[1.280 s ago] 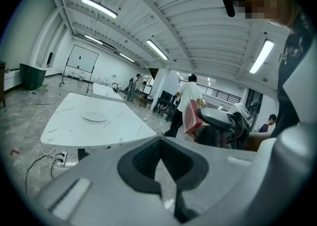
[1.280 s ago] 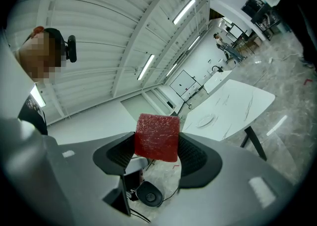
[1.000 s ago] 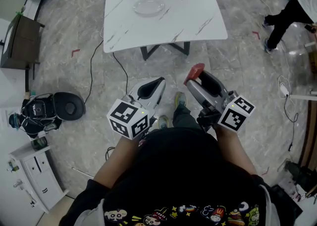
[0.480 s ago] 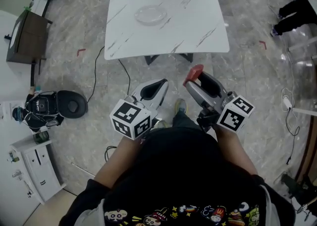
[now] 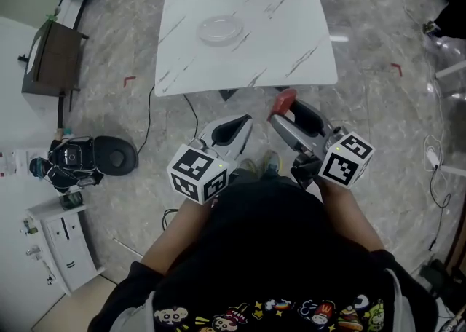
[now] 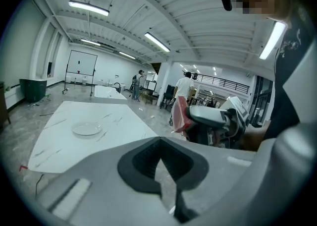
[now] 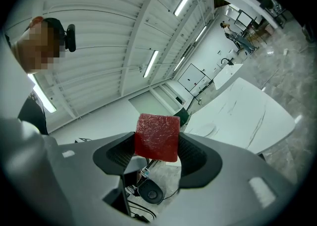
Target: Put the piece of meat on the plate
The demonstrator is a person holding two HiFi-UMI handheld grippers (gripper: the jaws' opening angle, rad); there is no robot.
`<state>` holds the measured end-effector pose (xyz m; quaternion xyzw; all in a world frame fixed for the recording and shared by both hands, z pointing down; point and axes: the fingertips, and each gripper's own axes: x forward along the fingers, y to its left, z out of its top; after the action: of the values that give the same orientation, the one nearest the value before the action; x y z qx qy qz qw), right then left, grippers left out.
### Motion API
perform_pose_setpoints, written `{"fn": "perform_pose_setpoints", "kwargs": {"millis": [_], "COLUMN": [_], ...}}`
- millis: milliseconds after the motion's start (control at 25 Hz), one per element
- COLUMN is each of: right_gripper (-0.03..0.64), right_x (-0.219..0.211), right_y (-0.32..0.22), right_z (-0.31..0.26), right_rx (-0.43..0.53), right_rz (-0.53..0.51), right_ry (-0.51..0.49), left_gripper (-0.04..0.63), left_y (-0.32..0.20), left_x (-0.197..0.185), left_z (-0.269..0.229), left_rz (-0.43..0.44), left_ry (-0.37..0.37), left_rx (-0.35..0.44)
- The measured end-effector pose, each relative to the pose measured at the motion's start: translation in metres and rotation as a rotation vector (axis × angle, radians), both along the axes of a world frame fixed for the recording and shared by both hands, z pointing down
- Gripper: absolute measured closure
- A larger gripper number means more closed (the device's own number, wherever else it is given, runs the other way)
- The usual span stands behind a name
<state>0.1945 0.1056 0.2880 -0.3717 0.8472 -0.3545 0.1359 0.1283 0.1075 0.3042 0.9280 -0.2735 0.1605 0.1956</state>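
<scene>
Overhead, the right gripper (image 5: 285, 115) has its jaws clamped on the red piece of meat (image 7: 157, 137), held over the floor (image 5: 378, 119) near the edge of the white table (image 5: 291, 25) and well apart from the clear plate (image 5: 220, 30) on it, while the left gripper (image 5: 237, 126) beside it has its jaws closed together on nothing

Red piece of meat (image 7: 157, 136) clamped in right tongs (image 7: 157, 149), white table (image 7: 247, 108) beyond, perhaps a plate (image 7: 204, 130) on it
</scene>
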Motion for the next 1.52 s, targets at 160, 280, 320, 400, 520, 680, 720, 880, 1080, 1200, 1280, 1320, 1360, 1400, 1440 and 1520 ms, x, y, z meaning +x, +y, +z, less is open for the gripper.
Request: {"fn": "perform_pose_setpoints", "kwargs": {"millis": [160, 280, 320, 400, 520, 680, 720, 880, 1080, 1200, 1280, 1320, 1360, 1400, 1440, 1520], "right_gripper": [0.323, 0.324, 0.323, 0.323, 0.322, 0.323, 0.323, 0.324, 0.323, 0.323, 0.323, 0.324, 0.324, 0.324, 0.324, 0.324], "right_x": [0.005, 0.006, 0.006, 0.004, -0.001, -0.012, -0.016, -0.032, -0.050, -0.060, -0.064, -0.066, -0.068, -0.070, -0.072, -0.075], "right_y": [0.000, -0.001, -0.001, -0.004, -0.013, -0.038, -0.046, -0.079, -0.124, -0.152, -0.168, -0.175, -0.182, -0.188, -0.195, -0.208], "right_z": [0.003, 0.004, 0.004, 0.006, 0.010, 0.019, 0.021, 0.032, 0.045, 0.054, 0.062, 0.066, 0.070, 0.073, 0.077, 0.084], "right_rx": [-0.002, -0.005, -0.006, -0.010, -0.021, -0.048, -0.056, -0.087, -0.118, -0.137, -0.158, -0.169, -0.179, -0.187, -0.196, -0.206], "right_rz": [0.005, 0.008, 0.009, 0.011, 0.014, 0.014, 0.011, 0.004, -0.013, -0.026, -0.034, -0.038, -0.043, -0.045, -0.045, -0.043], "right_ry": [0.005, 0.017, 0.022, 0.030, 0.042, 0.061, 0.068, 0.106, 0.156, 0.172, 0.175, 0.178, 0.183, 0.185, 0.187, 0.203], "left_gripper": [0.594, 0.595, 0.595, 0.595, 0.595, 0.595, 0.595, 0.595, 0.595, 0.595, 0.594, 0.595, 0.595, 0.595, 0.595, 0.595], "left_y": [-0.005, -0.010, -0.012, -0.016, -0.026, -0.050, -0.058, -0.092, -0.138, -0.166, -0.181, -0.187, -0.193, -0.199, -0.204, -0.214], "left_x": [0.005, 0.007, 0.008, 0.008, 0.006, -0.003, -0.006, -0.023, -0.042, -0.048, -0.050, -0.051, -0.052, -0.054, -0.057, -0.063], "left_z": [-0.001, 0.000, 0.000, 0.002, 0.007, 0.017, 0.019, 0.029, 0.042, 0.053, 0.059, 0.062, 0.065, 0.068, 0.071, 0.075], "left_rz": [0.005, 0.011, 0.014, 0.019, 0.026, 0.024, 0.018, 0.002, -0.010, -0.012, -0.012, -0.013, -0.014, -0.016, -0.018, -0.022], "left_ry": [0.002, 0.006, 0.008, 0.015, 0.029, 0.053, 0.061, 0.080, 0.088, 0.088, 0.088, 0.088, 0.087, 0.086, 0.084, 0.079], "left_rx": [0.010, 0.010, 0.009, 0.006, -0.001, -0.023, -0.031, -0.058, -0.089, -0.113, -0.131, -0.141, -0.150, -0.157, -0.163, -0.173]}}
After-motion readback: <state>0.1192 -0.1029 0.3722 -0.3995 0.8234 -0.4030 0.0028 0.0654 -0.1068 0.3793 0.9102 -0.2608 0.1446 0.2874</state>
